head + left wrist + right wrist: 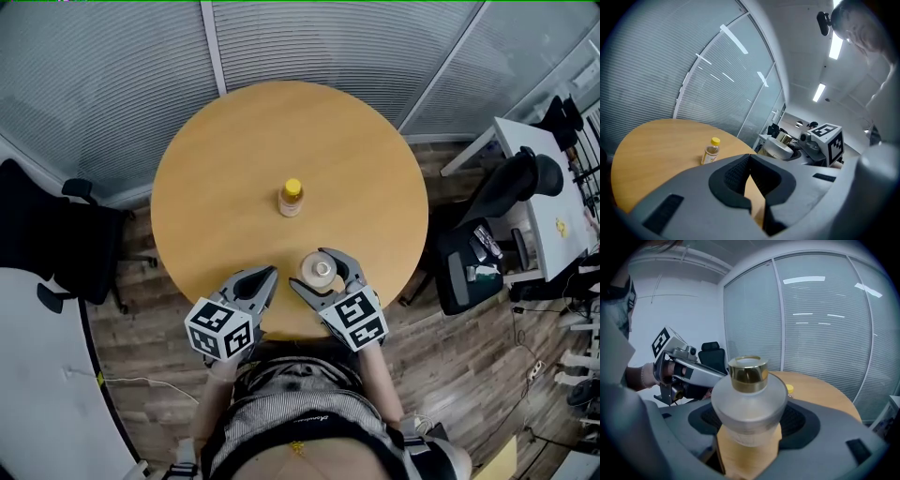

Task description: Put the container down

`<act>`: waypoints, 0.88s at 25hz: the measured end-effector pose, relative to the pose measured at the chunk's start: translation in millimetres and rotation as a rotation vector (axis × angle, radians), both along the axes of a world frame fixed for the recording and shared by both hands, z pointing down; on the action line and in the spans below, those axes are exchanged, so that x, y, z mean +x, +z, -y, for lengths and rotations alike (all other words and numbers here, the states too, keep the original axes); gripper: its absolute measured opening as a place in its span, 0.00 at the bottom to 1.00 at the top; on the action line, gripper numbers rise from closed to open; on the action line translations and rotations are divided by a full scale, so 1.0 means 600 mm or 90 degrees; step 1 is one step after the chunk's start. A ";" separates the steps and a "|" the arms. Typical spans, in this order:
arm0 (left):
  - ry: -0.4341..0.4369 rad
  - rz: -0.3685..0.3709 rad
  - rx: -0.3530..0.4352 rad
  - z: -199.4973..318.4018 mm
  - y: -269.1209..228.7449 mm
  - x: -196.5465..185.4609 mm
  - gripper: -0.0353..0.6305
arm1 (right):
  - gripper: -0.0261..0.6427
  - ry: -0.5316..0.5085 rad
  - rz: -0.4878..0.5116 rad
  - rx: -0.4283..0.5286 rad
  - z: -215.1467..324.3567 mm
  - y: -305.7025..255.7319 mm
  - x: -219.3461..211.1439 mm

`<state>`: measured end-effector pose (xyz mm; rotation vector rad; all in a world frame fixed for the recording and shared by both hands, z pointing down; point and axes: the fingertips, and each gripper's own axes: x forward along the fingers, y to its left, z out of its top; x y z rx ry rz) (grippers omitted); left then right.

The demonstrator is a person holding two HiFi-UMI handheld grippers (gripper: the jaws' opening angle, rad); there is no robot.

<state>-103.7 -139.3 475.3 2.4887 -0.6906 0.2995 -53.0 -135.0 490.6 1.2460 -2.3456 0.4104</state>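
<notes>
A frosted container [322,271] with a gold cap stands upright between the jaws of my right gripper [315,269], near the front edge of the round wooden table [234,150]. In the right gripper view the container [747,404] fills the gap and both pads press its sides, so the right gripper [747,425] is shut on it. Whether its base rests on the wood I cannot tell. My left gripper [266,276] hovers just left of it, jaws together and empty. The left gripper [750,158] view shows the container [780,146] to its right.
A small bottle with a yellow cap [292,198] stands at the table's middle. A black chair [56,239] is at the left; an office chair [525,183] and a white desk [553,220] are at the right. A glass wall with blinds [328,42] runs behind.
</notes>
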 end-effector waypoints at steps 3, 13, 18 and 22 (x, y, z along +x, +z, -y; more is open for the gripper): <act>-0.008 0.003 -0.004 0.003 0.003 0.003 0.08 | 0.56 -0.009 0.002 -0.004 0.004 0.001 0.002; -0.044 0.010 -0.006 0.005 -0.002 0.085 0.08 | 0.56 -0.040 0.002 -0.003 0.011 -0.010 0.090; -0.062 0.010 0.005 0.000 -0.013 0.143 0.08 | 0.56 -0.059 -0.009 -0.005 0.013 -0.015 0.150; -0.077 0.012 0.015 -0.003 -0.023 0.170 0.08 | 0.56 -0.078 -0.003 0.013 0.021 -0.026 0.173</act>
